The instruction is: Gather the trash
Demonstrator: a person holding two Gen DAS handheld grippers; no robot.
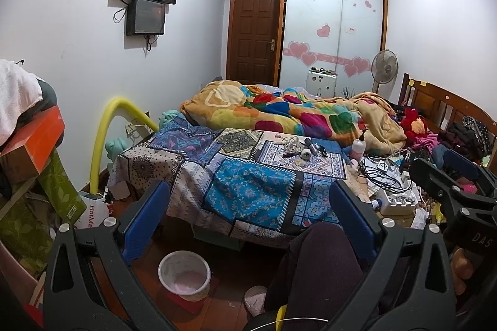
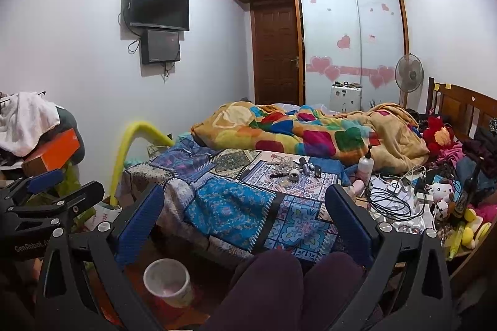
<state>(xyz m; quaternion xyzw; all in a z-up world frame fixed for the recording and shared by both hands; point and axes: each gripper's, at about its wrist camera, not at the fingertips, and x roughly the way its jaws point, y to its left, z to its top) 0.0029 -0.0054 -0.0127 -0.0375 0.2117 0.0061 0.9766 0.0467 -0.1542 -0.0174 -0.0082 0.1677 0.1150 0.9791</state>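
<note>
Overhead, both grippers' ribbed blue jaws apart, round plastic bin (image 1: 184,275) below, patchwork quilt (image 2: 236,206) rumpled

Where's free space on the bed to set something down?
Free: the patchwork cover near the foot corner, between the bed's edge and the small clutter. Crowded: cables and toys on the right side, and the blanket heaped behind. Both grippers open, holding nothing.

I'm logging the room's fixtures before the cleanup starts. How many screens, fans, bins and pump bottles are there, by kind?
Wall-mounted screens: 2, the larger TV and the smaller monitor below it
Standing fan: 1
Waste bin on the floor: 1
Pump bottle on the bed: 1
Total: 5
</note>
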